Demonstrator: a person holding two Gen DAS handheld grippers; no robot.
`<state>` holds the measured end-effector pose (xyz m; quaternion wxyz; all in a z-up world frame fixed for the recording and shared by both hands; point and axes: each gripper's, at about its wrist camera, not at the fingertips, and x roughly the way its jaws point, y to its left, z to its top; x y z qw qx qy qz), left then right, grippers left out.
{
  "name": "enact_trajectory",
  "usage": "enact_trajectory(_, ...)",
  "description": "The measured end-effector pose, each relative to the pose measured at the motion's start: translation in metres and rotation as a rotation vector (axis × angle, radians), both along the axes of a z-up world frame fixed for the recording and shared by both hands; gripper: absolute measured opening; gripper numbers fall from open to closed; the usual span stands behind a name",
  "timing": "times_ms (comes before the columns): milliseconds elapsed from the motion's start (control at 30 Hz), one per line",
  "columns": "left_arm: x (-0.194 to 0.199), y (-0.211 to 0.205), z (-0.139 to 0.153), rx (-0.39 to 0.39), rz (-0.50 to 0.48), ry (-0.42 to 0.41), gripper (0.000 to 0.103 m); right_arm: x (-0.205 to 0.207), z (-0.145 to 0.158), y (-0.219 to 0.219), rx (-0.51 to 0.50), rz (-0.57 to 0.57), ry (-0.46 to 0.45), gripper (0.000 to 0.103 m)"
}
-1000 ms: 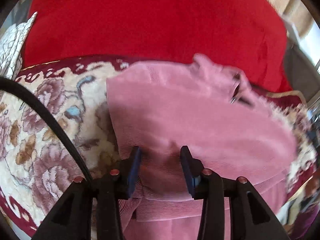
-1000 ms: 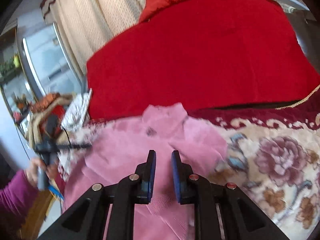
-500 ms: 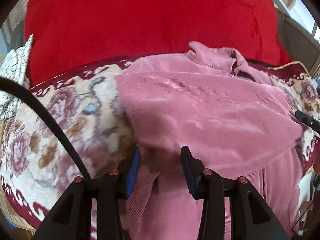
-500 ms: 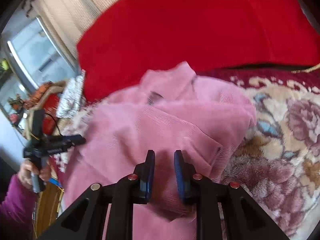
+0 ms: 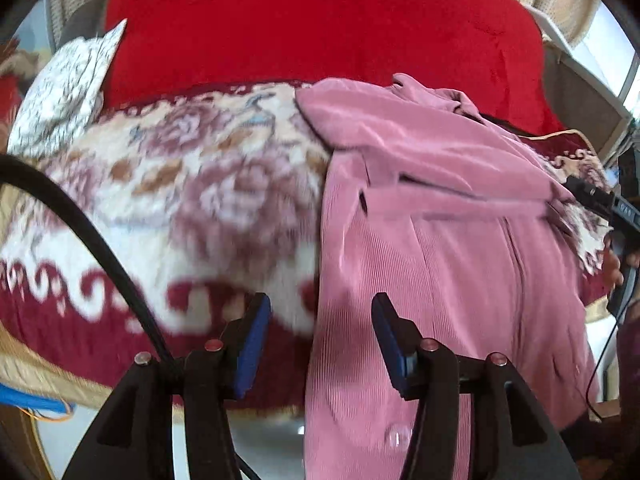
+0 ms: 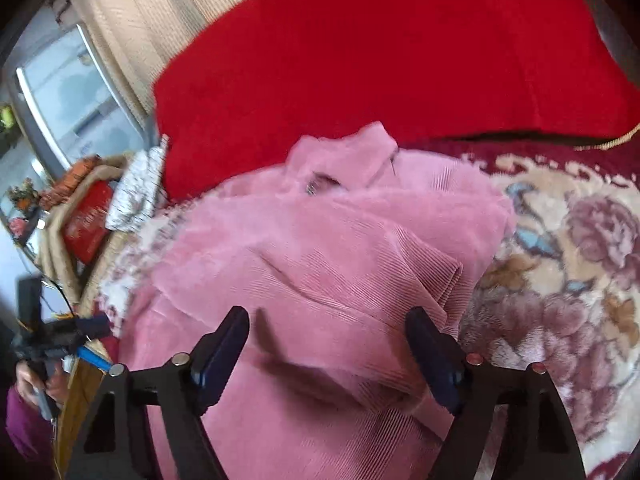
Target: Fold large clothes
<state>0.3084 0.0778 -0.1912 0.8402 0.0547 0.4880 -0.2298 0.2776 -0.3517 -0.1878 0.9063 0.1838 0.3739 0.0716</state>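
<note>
Since prior frame both sleeves laid across pink jacket (image 6: 320,272); right gripper (image 6: 328,344) & left gripper (image 5: 320,340) opening, released, holding nothing; recommend regrasping hem squarely, w/ even tension.

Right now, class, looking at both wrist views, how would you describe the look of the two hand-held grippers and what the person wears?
Each hand-held gripper, left and right, has black angular finger frames with small round metal studs and flat blue pads. A black cable curves past the left one. The person's sleeve is magenta.
</note>
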Motion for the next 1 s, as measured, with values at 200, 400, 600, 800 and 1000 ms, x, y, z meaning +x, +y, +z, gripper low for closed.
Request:
enact_trajectory(200, -0.044, 0.033, -0.03, -0.057, -0.039, 0.064, 0.062, -0.067, 0.032, -0.002, 0.016, 0.072, -0.067, 0.082)
enact_trajectory(400, -0.061, 0.062, -0.054, -0.197, -0.04, 0.124, 0.063, -0.143, 0.016, -0.01, 0.112, 0.088, -0.046, 0.082)
enact_trajectory(600, -0.067, 0.077, -0.069, -0.336, -0.07, 0.16, 0.057, -0.188, -0.037, -0.03, 0.324, 0.034, 0.021, 0.082)
enact_trajectory(800, -0.07, 0.087, -0.083, -0.397, -0.077, 0.178, 0.053, -0.18, -0.072, -0.04, 0.469, -0.024, 0.063, 0.077)
enact_trajectory(1000, -0.064, 0.091, -0.096, -0.445, -0.058, 0.236, 0.064, -0.145, -0.081, -0.012, 0.435, 0.033, 0.141, 0.055)
